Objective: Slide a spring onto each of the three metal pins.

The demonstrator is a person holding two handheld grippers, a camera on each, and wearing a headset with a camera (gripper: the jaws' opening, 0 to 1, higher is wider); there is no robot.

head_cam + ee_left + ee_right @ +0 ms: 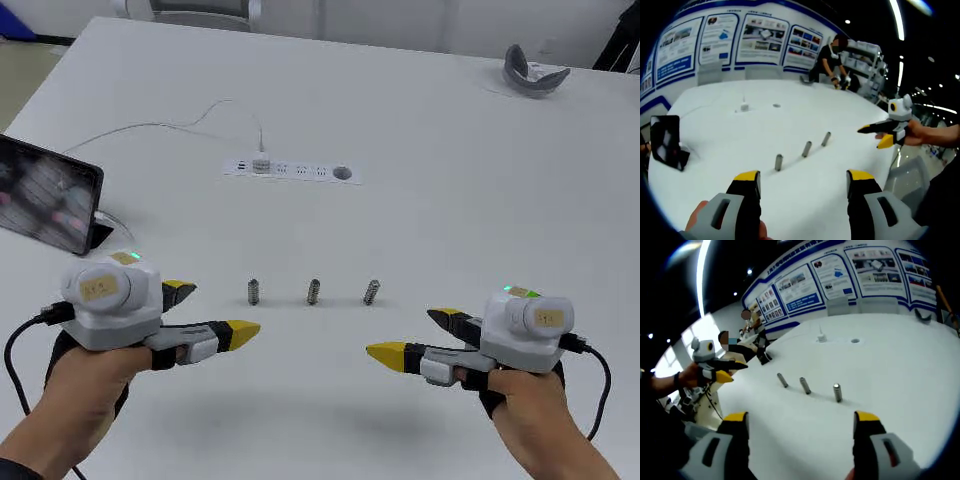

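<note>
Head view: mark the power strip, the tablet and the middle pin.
power strip (pixel 300 171), head view, middle of its white top face.
tablet (pixel 45 195), head view, centre of its dark screen.
middle pin (pixel 314 291), head view, halfway up its upright body.

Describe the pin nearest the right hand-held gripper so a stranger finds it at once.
On the white table, find the white power strip. Nearer the person stands a row of three pins wrapped in springs. Yours is the end one on the side of the right hand-held gripper, farthest from the tablet.
</note>
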